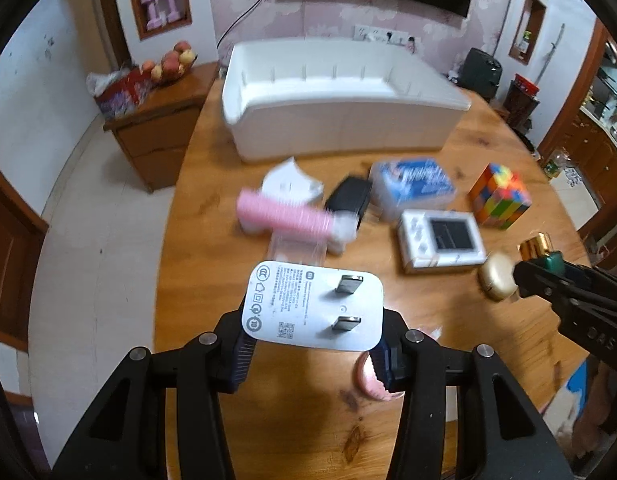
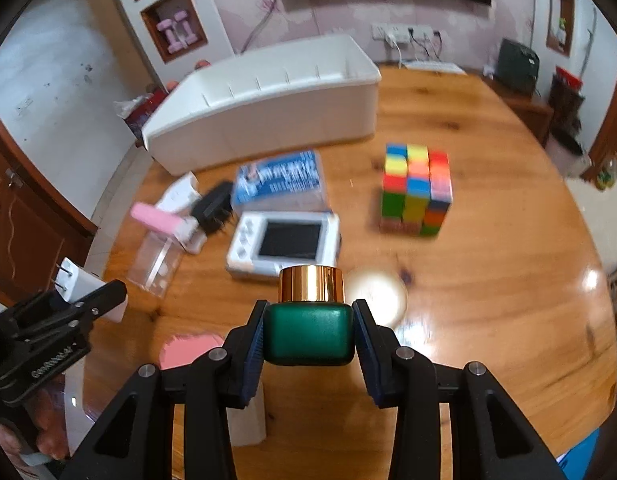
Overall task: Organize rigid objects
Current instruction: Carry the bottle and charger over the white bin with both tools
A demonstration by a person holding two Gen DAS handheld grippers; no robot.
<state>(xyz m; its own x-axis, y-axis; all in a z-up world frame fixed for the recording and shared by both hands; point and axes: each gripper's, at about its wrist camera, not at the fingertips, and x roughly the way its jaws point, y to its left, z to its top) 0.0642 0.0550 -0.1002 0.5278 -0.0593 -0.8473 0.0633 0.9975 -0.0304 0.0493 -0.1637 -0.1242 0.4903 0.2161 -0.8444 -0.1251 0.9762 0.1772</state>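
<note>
1. Two grippers are up over the round wooden table [image 1: 448, 320], each with something caught between its pads.
2. On the left side, the left gripper [image 1: 313, 344] has its jaws pinching a white plug-in charger [image 1: 312, 306] by its two short sides; the face with the two metal prongs and the printed label is turned toward the camera, and the charger hangs clear of the tabletop.
3. Over on the right, the right gripper [image 2: 308, 336] has its jaws pressed onto the sides of a small green bottle [image 2: 309, 334] with a shiny gold cap [image 2: 311, 283]; the cap points away from the hand, and the bottle is also off the table.
4. From the left wrist view the right gripper comes in at the right edge with the gold cap poking out of it, and from the right wrist view the left gripper shows at the left edge with the white charger.
5. Further back on the table stands a long white bin [image 1: 340, 120], its inner wall ribbed with slots.
6. Between the bin and the grippers lie a pink-and-white item [image 2: 164, 220] on a clear case, a black brush [image 2: 214, 208], a blue-printed packet [image 2: 280, 178] and a white handheld console [image 2: 284, 242].
7. A multicoloured cube [image 2: 416, 188] stands apart to the right of them.
8. Near the green bottle rests a round gold compact [image 1: 498, 280], and just below the charger a round pink thing [image 1: 370, 376], both blurred.
</note>
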